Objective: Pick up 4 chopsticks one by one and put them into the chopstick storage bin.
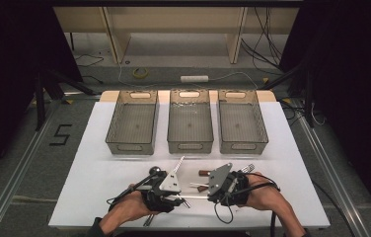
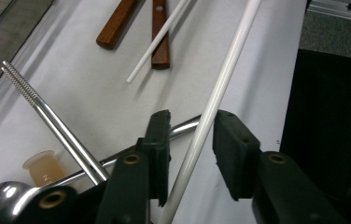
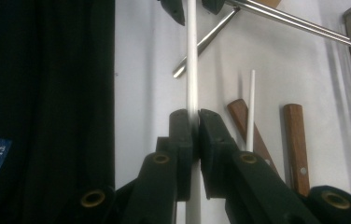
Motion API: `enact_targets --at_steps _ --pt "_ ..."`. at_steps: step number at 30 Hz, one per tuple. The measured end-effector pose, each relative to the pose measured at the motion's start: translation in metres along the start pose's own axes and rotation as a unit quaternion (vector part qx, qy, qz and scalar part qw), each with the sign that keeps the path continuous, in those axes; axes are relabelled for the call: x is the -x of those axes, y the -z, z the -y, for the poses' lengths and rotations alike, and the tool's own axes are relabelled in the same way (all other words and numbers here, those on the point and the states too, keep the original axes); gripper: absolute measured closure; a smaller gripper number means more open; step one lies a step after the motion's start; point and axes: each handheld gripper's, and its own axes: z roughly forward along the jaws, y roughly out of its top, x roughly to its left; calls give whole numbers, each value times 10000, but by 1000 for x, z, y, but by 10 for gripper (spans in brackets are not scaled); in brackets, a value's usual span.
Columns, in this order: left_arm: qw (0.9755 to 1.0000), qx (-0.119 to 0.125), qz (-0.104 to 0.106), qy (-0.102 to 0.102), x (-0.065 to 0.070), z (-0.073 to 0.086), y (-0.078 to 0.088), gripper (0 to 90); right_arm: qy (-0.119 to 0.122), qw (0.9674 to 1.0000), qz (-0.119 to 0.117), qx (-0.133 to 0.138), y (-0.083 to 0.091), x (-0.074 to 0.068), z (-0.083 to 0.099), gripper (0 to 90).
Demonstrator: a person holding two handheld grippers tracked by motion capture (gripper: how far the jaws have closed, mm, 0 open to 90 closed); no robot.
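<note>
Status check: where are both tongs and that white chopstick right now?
Right tongs shut on white chopstick. Left tongs straddle the same stick, pads not yet pressing. Steel chopsticks and ladle handle lie close by.

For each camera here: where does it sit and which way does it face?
High view: above the person's side, facing forward and down on the white table; both forearms show.
Left gripper view: on the left tongs, along the black jaws astride a long white plastic chopstick.
Right gripper view: on the right tongs, clamped on that shared chopstick.
</note>
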Motion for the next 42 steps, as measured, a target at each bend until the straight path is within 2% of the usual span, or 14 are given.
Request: enact_targets --at_steps 11,15,18,20,23,24,25,26,28,32,35,36,37,42 --pt "9983 -45 335 -482 6 -1 3 811 132 9998 -99 120 -2 3 7 826" --pt "9980 -159 366 -489 9 -1 2 848 -189 9994 -33 291 1 11 14 657" --pt "9986 -160 310 -388 6 0 2 848 -490 9976 148 458 5 15 16 622" --pt "9992 -152 217 -304 3 1 4 848 -886 9921 283 839 12 20 20 514" --pt "9999 -60 109 -120 -2 4 7 848 -1184 9854 492 1122 17 21 26 457" --pt "9999 -40 78 -55 -4 5 9 848 -1184 9854 492 1122 17 21 26 457" --pt "9999 6 89 130 -9 8 11 847 -1424 9785 610 1363 19 22 32 443" --pt "9999 6 89 130 -9 8 11 847 -1424 9785 610 1363 19 22 32 443" --pt "9996 15 72 260 -12 9 13 848 -1739 9682 868 1578 19 21 41 419" --pt "9988 6 22 487 -16 11 15 848 -1979 9592 1040 1729 17 20 50 420" --pt "9975 65 -84 701 -20 13 17 848 -2057 9562 1075 1782 16 19 54 421" --pt "9970 104 -120 755 -23 14 18 848 -2157 9521 1119 1857 15 16 58 421" --pt "9963 148 -148 836 -25 15 20 848 -2157 9521 1119 1857 15 16 58 421" --pt "9919 304 -360 1177 -35 19 27 848 -2466 9405 1198 2010 11 11 73 378"
